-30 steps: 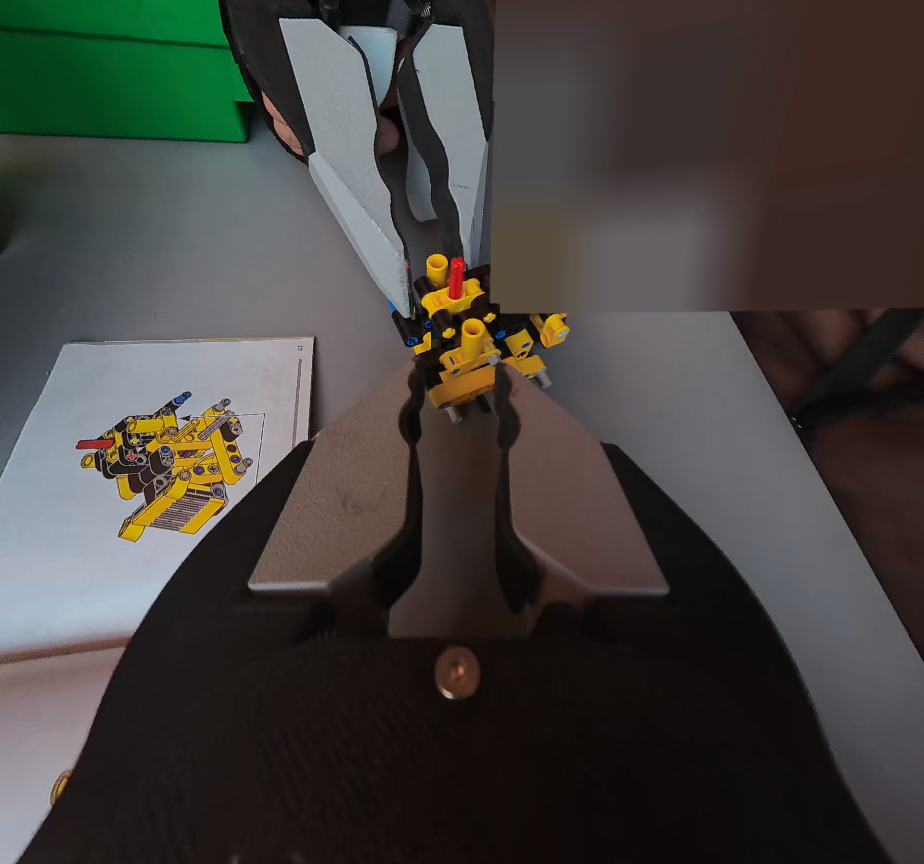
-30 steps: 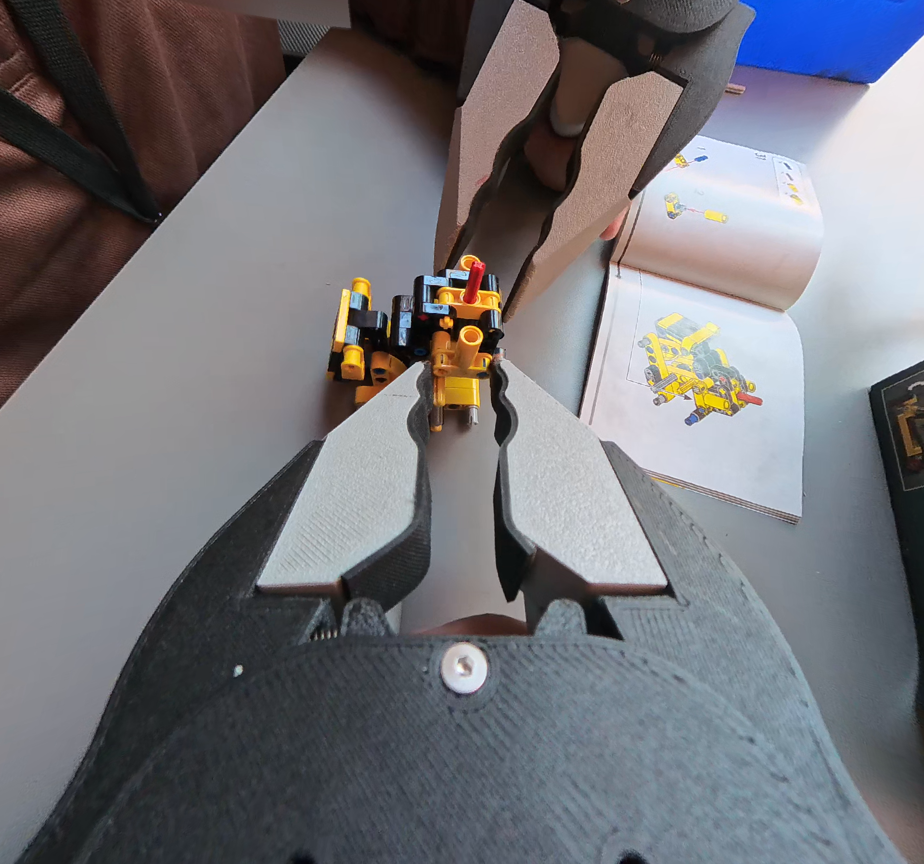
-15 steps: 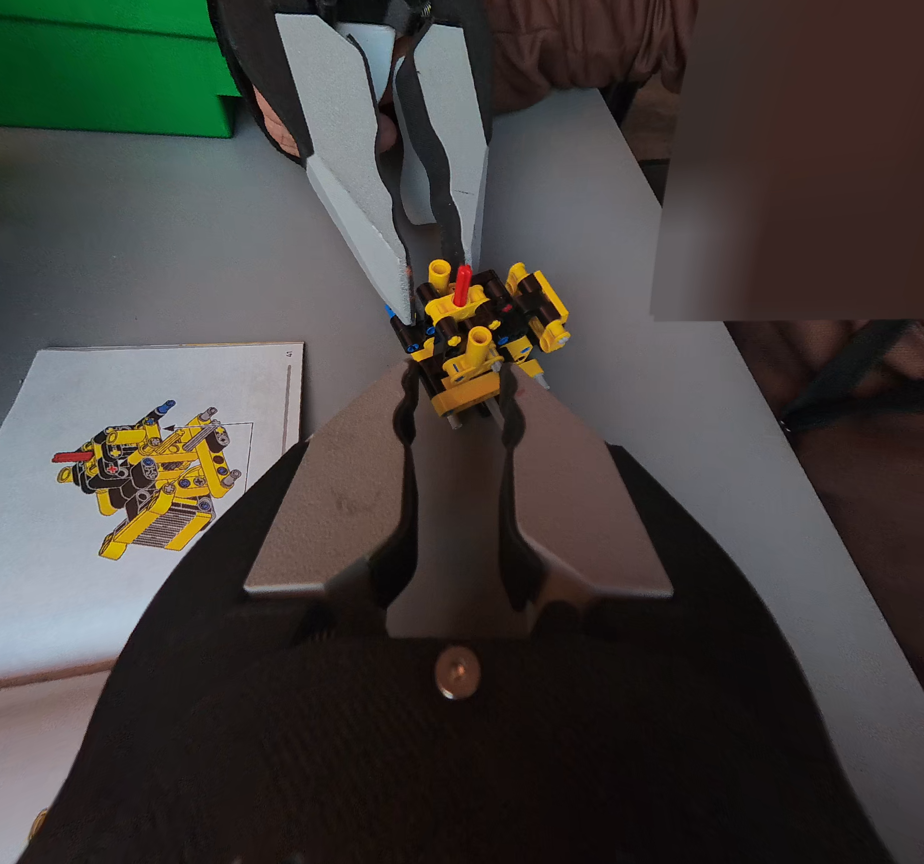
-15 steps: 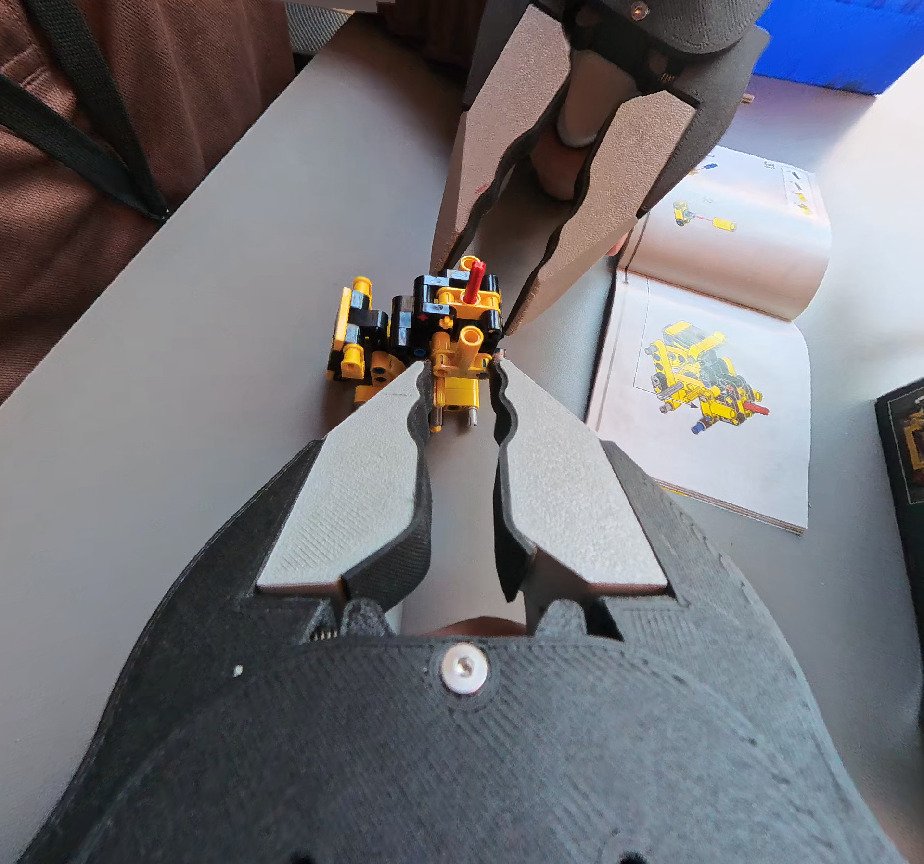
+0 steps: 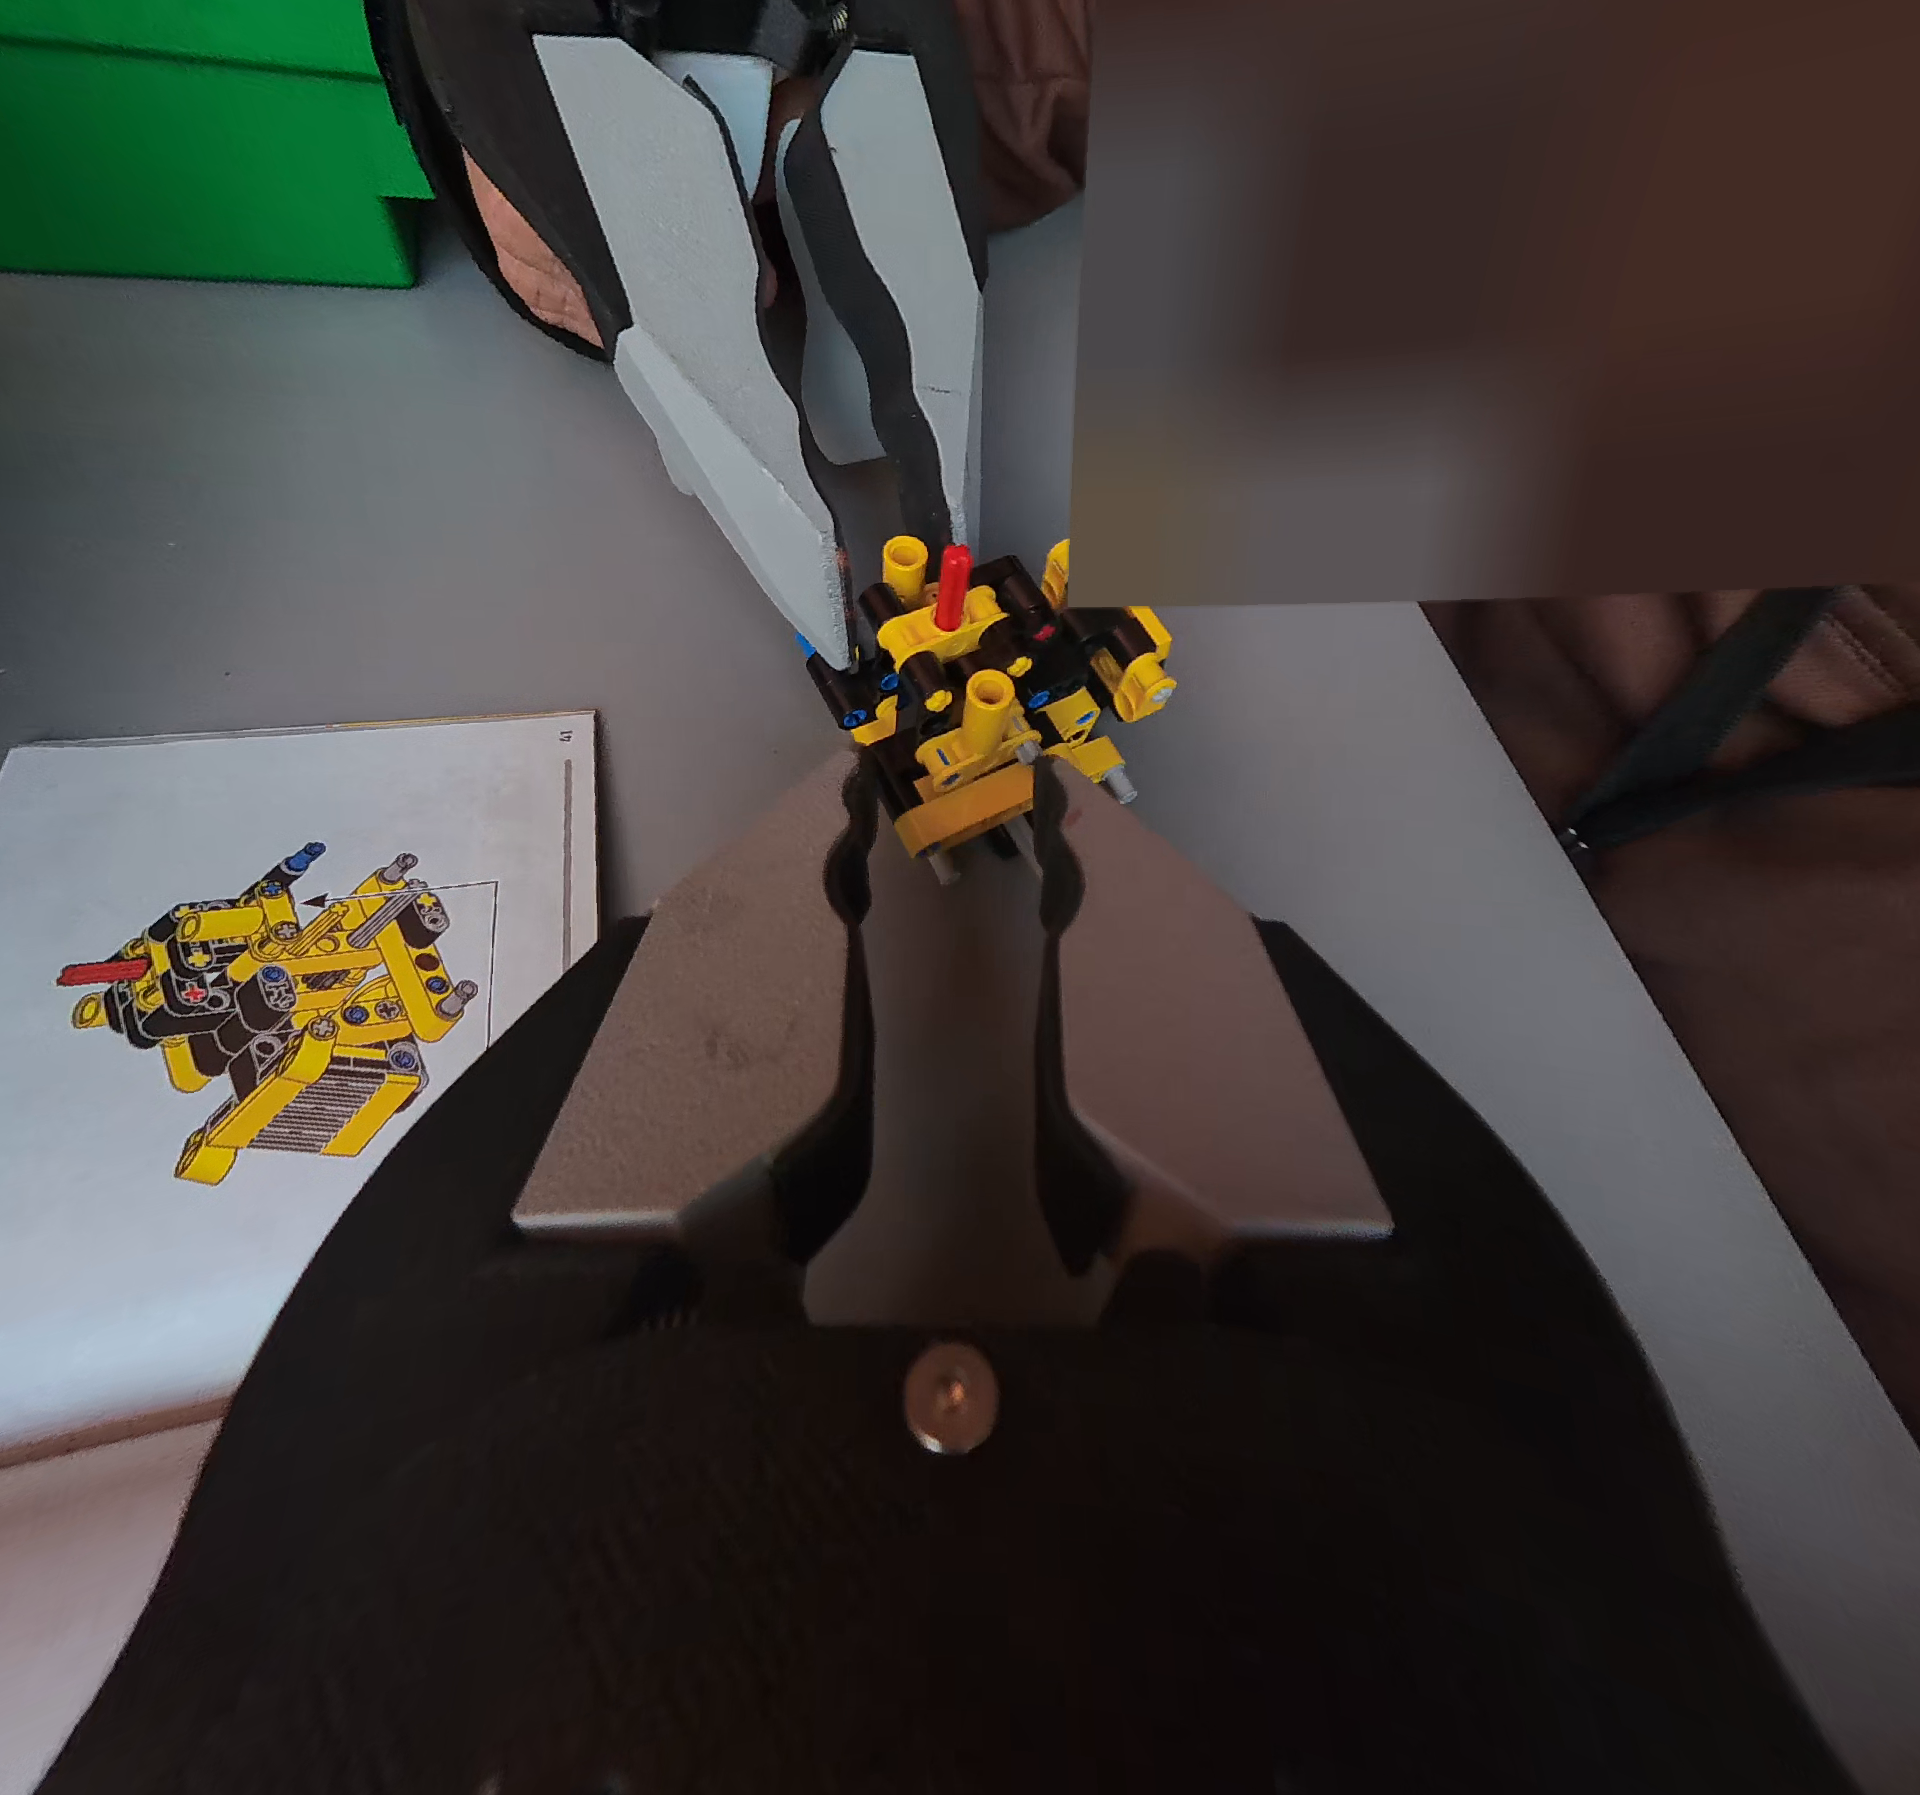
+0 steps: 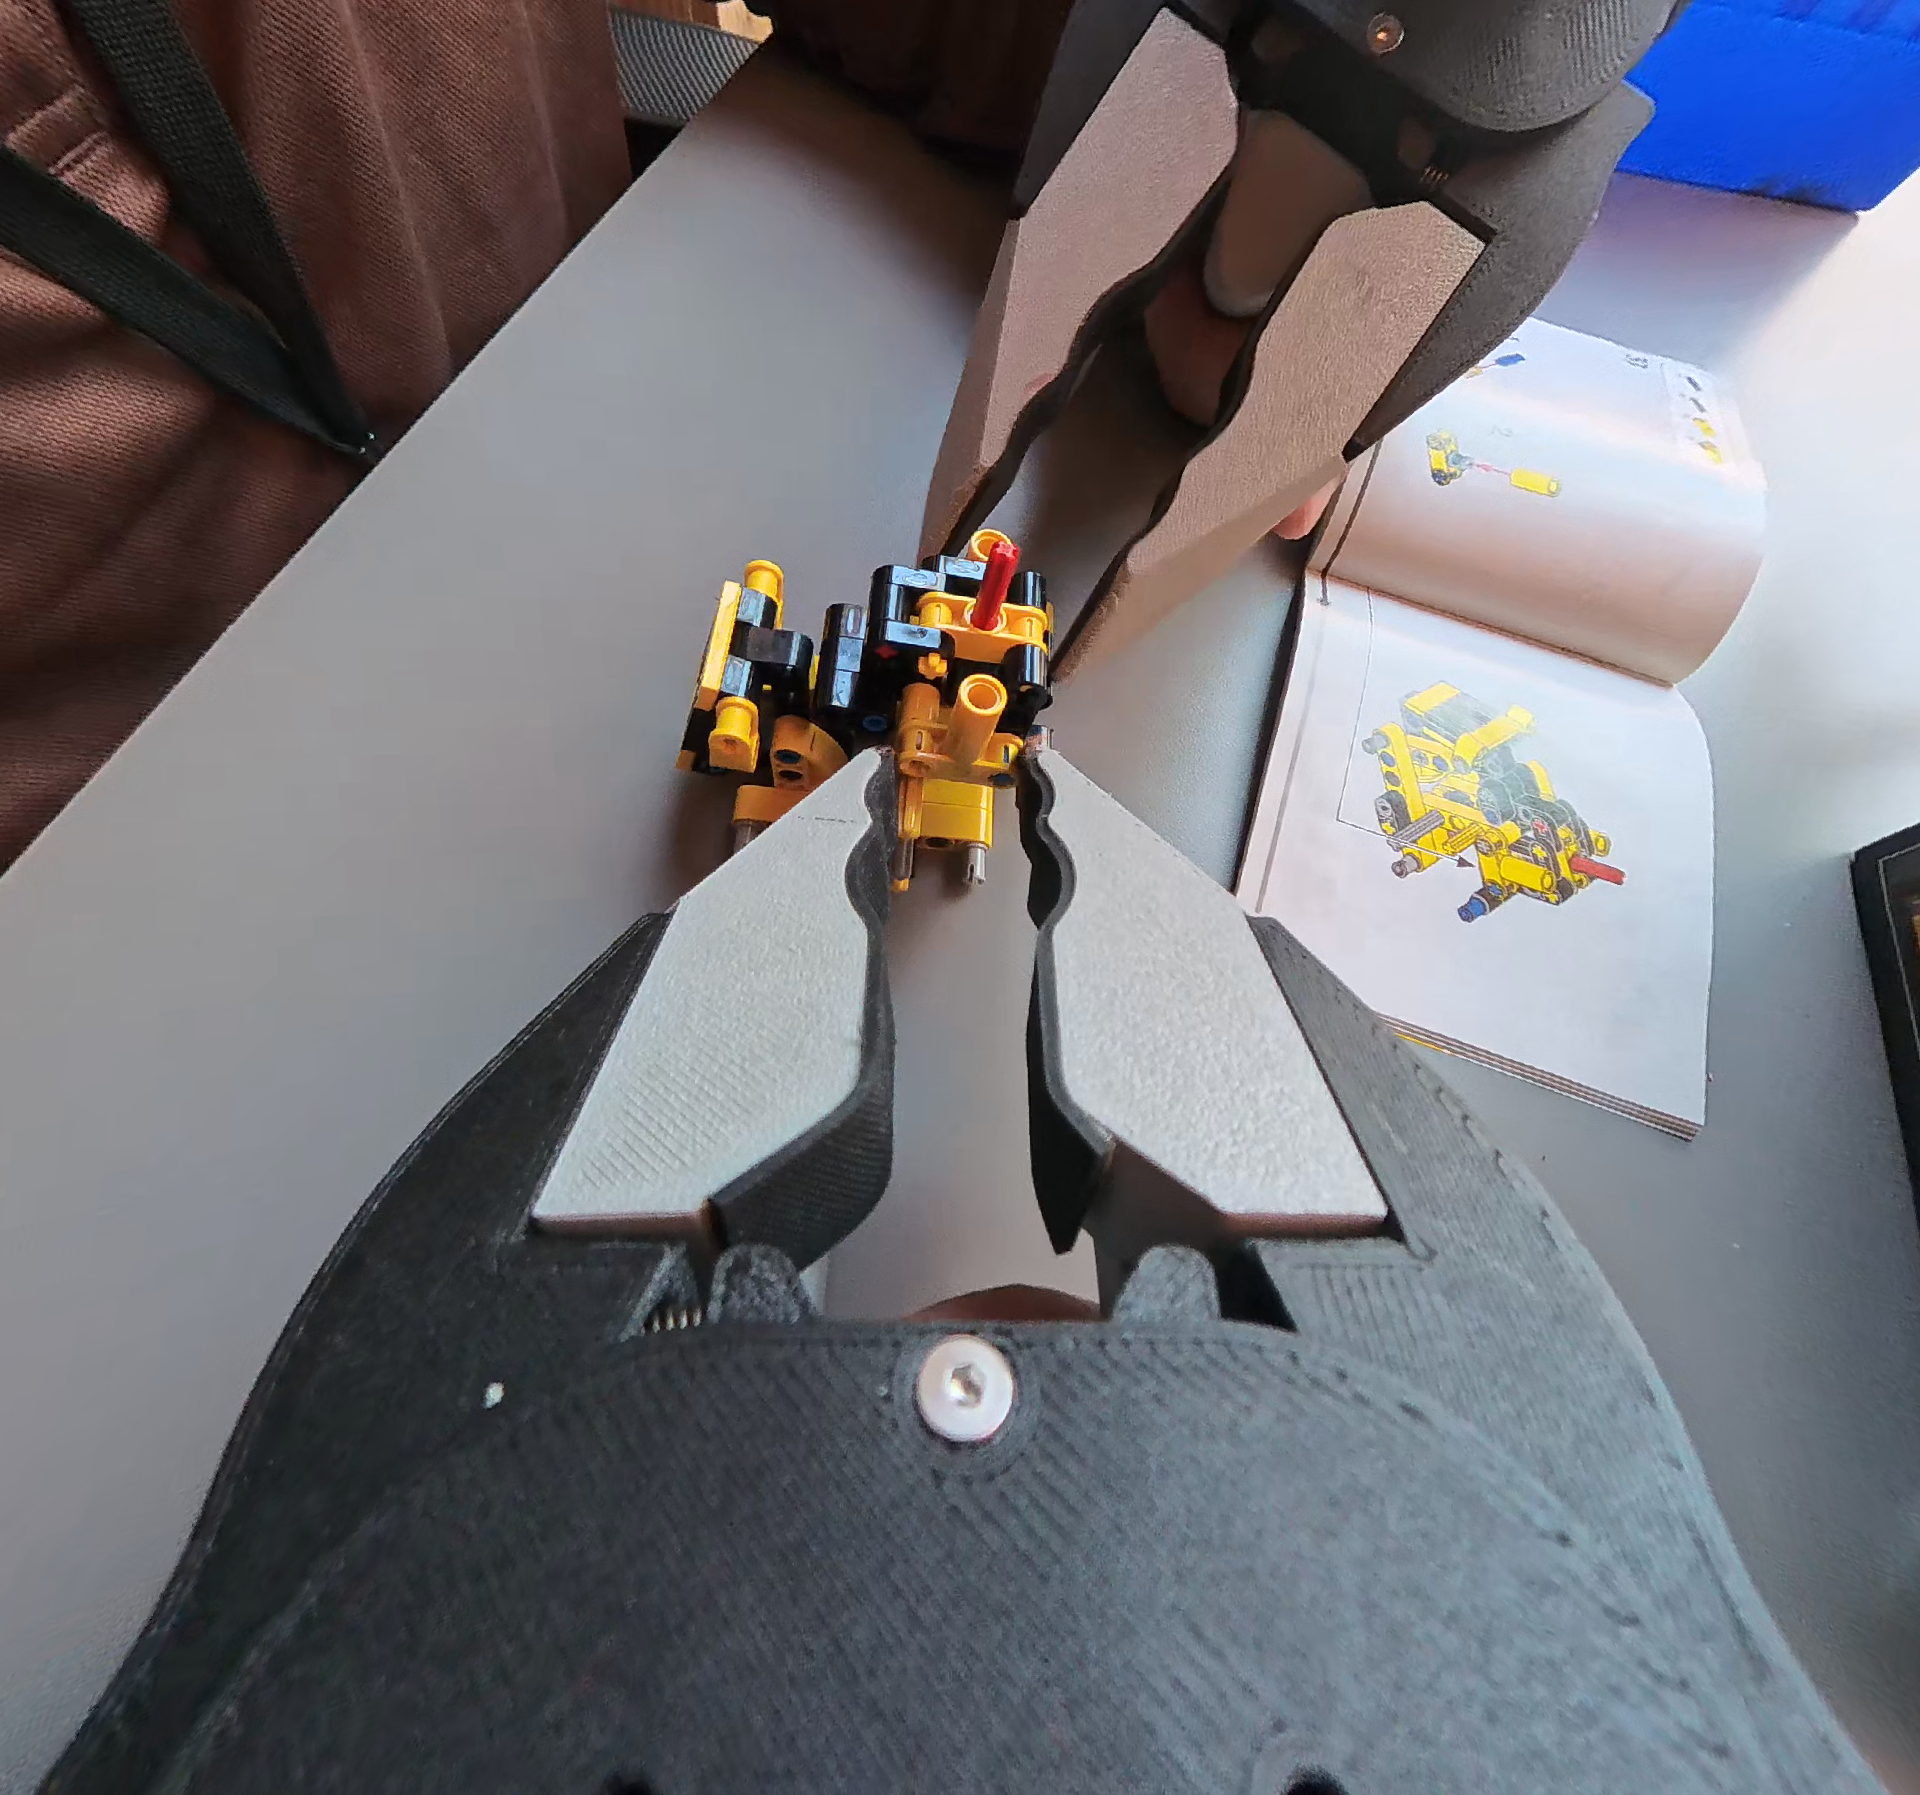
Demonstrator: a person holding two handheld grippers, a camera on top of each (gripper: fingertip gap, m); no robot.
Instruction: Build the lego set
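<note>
The left gripper [image 5: 945, 789] is closed on the near end of the lego model [image 5: 987, 696], its two fingertips pressing the yellow block from either side. The right gripper [image 6: 951, 758] grips the opposite end of the same lego model [image 6: 914, 685] in the same way, its tips clamped against the yellow and black parts. In each wrist view the other gripper descends from the top of the frame, so that the two units face each other with the model between them. The model is a compact yellow and black assembly with a red axle [image 5: 951, 587] standing upright at its top, a yellow tubular pin just beside the axle, and grey pin ends protruding from the lower block. A yellow and black side section [image 6: 753, 675] extends from the main body towards the table edge. The model sits low over the grey table [image 6: 416, 706]; whether it touches the surface cannot be determined. An open instruction booklet [image 6: 1507, 810] lies on the table beside the grippers, its page showing a drawing of a yellow assembly. A green box [image 5: 197, 72] stands at the far side of the table in the left wrist view. A blue box [image 6: 1808, 52] occupies the far corner in the right wrist view. Brown fabric with black straps [image 6: 208, 218] is visible beyond the table edge.
</note>
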